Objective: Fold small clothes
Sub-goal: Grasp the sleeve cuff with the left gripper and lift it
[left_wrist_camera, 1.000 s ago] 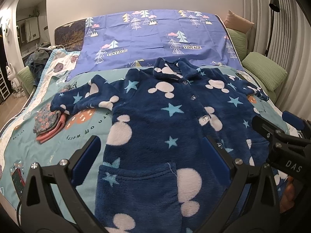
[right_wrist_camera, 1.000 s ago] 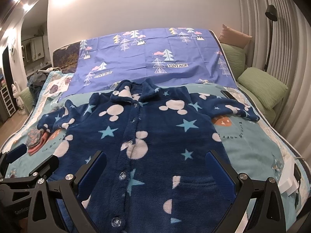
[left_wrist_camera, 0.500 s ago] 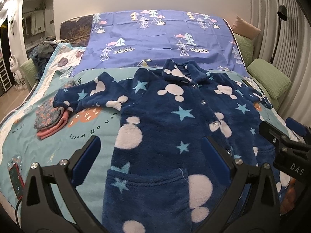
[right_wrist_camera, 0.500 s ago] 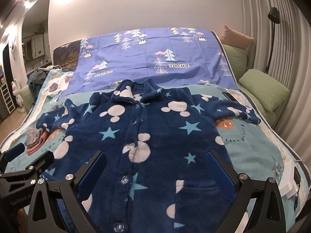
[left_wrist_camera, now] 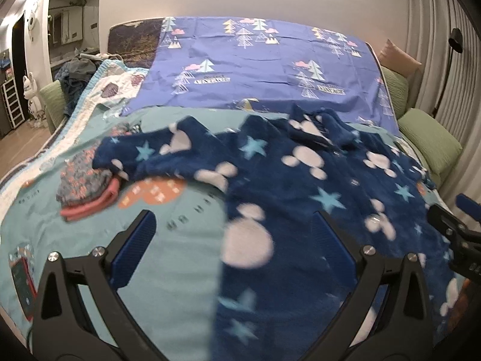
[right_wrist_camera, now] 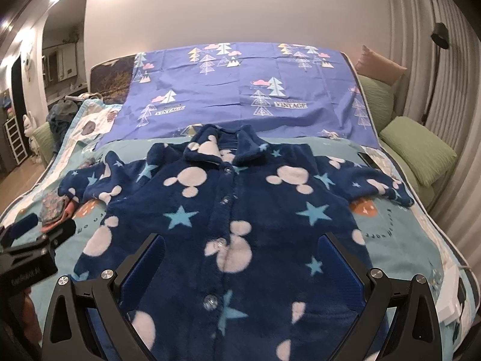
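Purple sheet (right_wrist_camera: 240,96) reads "VINTAGE"; fleece pajama top (right_wrist_camera: 240,210) flat; both grippers' jaws spread, empty.

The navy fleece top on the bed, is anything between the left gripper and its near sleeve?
Nothing visible. The left gripper hangs open over bare teal blanket and the top's edge; the folded clothes lie off to the sleeve's left.

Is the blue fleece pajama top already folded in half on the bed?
No, the pajama top lies spread flat and buttoned, with both sleeves stretched out sideways.
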Demonstrator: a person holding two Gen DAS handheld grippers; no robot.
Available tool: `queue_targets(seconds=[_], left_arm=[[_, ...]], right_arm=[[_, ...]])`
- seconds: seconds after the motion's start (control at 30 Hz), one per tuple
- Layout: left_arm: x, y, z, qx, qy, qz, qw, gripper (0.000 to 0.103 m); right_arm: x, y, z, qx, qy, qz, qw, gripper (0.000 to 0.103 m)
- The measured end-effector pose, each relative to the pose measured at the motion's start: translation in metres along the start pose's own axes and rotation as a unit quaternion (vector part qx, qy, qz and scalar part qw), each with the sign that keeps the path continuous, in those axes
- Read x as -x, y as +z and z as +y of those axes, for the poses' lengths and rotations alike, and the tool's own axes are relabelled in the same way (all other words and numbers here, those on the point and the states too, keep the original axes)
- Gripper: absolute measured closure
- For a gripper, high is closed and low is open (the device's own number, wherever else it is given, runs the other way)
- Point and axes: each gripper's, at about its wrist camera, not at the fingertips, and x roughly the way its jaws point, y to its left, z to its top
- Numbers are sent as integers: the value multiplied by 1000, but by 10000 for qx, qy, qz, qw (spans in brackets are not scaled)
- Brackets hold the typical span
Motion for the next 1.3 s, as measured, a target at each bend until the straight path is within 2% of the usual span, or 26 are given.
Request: queue_targets(seconds=[0.07,0.13,0.2,0.27,0.33,0.43,0.5,0.63,0.8,0.87,0.97,1.0,1.07,1.1,1.17,1.3], left_arm=[[-21,12,30,94,244,-24,9997,1],[-48,22,72,492,394,170,9979,5],[-76,27,112,1105,216,470,9925,20],[-105,28,158,1915,113,720,9788,29],[-128,27,196,2544,120,791,9638,29],[-160,24,217,2890,379,1009,9512,29],[-174,27,227,2966,538,1042,9478,29],[-202,29,253,3219,1066,1193,9332,29],[-224,21,275,3646,1102,1376,9143,28],[-230,21,281,3772,1049,1320,9107,30],[-234,30,281,3685,853,1235,9174,84],[-232,34,279,3645,852,1234,9190,89],[-218,47,269,3446,942,959,9291,92],[-210,54,263,3335,872,839,9350,94],[-188,77,244,3129,408,521,9475,95],[-143,125,185,2232,12,-44,9748,94]], right_arm=[[-7,5,4,159,-101,-8,9998,0],[-11,9,5,208,-138,-17,9997,0],[-18,12,3,193,-122,38,9997,0],[-25,13,1,154,-95,116,9998,0],[-32,12,1,150,-107,176,9997,0],[-43,11,2,204,-137,290,9993,0],[-52,9,2,241,-155,376,9989,0],[-64,7,2,277,-161,500,9982,0],[-76,6,1,288,-168,591,9977,0],[-81,6,0,279,-167,627,9975,0],[-86,6,-1,257,-161,673,9973,0],[-88,7,-2,244,-157,683,9972,0],[-89,8,-4,219,-137,685,9973,0],[-89,9,-5,200,-119,682,9974,0],[-90,11,-8,156,-80,665,9976,0],[-85,18,-17,43,-16,556,9984,0]])
